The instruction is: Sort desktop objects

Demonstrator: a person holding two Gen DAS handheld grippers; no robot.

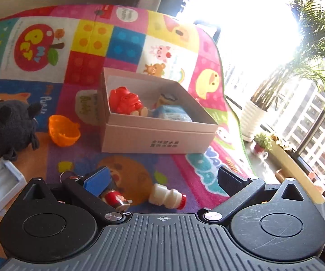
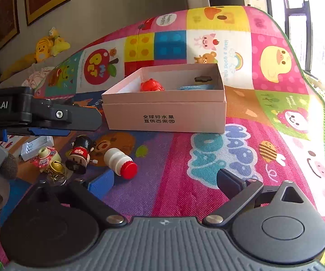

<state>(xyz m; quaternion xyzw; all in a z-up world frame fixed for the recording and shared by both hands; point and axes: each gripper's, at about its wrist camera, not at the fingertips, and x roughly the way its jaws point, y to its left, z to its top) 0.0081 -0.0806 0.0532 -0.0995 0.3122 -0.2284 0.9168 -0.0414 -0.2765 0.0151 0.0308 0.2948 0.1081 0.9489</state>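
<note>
A pink cardboard box (image 1: 160, 133) (image 2: 167, 110) stands open on the colourful play mat. It holds a red toy (image 1: 124, 100) (image 2: 152, 85), a blue pack (image 1: 173, 113) (image 2: 196, 87) and a dark-topped item (image 2: 204, 79). In front of the box lie a white bottle with a red cap (image 1: 168, 195) (image 2: 119, 160) and a small red-and-black doll (image 1: 116, 197) (image 2: 81, 153). My left gripper (image 1: 162, 178) (image 2: 81, 124) hovers open over them, empty. My right gripper (image 2: 165, 181) is open and empty, with the bottle just ahead of its left finger.
An orange cup (image 1: 64, 131), a black plush (image 1: 6, 128), a white battery case (image 1: 0, 185) (image 2: 36, 146) and a bell keychain (image 2: 47, 160) lie left of the box. The mat edge (image 2: 320, 103) and window sill with potted plants (image 1: 261, 142) are on the right.
</note>
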